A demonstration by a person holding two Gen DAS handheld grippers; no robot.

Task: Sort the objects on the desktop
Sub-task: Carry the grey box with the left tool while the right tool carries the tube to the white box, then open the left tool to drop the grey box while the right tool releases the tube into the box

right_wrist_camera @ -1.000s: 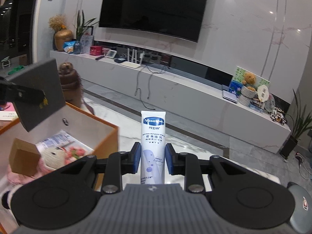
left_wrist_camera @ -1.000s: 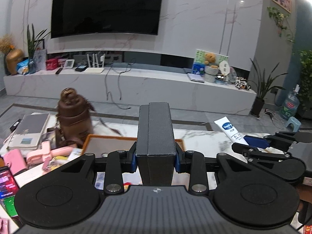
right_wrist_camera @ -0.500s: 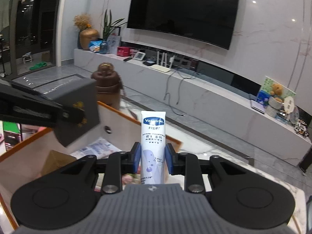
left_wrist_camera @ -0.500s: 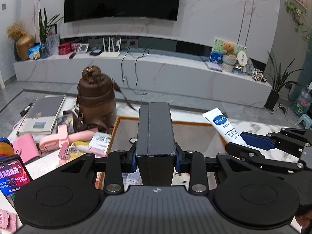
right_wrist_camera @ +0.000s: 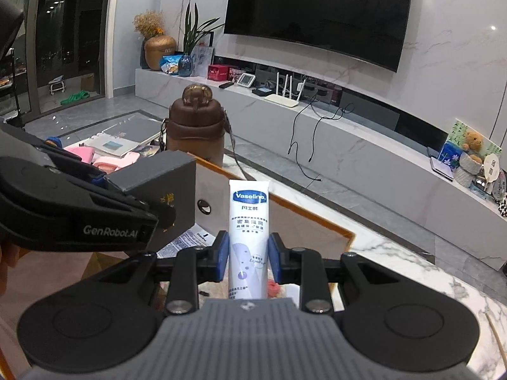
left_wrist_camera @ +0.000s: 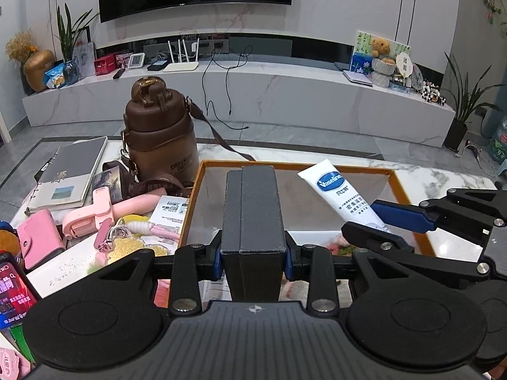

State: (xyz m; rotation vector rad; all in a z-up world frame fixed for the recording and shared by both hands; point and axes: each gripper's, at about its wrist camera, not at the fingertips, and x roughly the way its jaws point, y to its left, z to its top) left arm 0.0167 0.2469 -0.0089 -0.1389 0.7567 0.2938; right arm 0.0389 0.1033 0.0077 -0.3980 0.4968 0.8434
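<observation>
Now, line by line.
Left gripper: the left gripper [left_wrist_camera: 253, 261] was clamped on a dark grey box [left_wrist_camera: 252, 212], pads pressed to its two long sides, the box standing out along the fingers and tilted down toward the storage box.
Right gripper: the right gripper [right_wrist_camera: 248, 256] was clamped on a white Vaseline tube [right_wrist_camera: 248, 237] at its lower body, label facing the camera, so the tube stood stiff and would not sag.
Why held so: both things looked carried at once for dropping into the same bin; a grip low on each left the free end to go in first, by my reading.
Storage box: the orange-rimmed storage box [left_wrist_camera: 408, 209] lay open-topped at 12 o'clock of both grippers; leaflets and a pink floral item already lay on its floor.
Crowding: the two grippers sat near each other over the box, the right one at 3 o'clock in the left wrist view, the left one at 9 o'clock in the right wrist view; they might knock together on release.
Brown bottle: a brown strapped water bottle [left_wrist_camera: 160, 136] stood just beside the box's far left corner, at 11 o'clock, its strap trailing along the rim.
Clutter left: a ring-bound notebook [left_wrist_camera: 71, 171], a pink wallet [left_wrist_camera: 38, 240] and a lit phone [left_wrist_camera: 11, 294] lay from 10 to 8 o'clock, unsorted.
Table: the marble table [left_wrist_camera: 443, 180] showed bare at 2 o'clock.
</observation>
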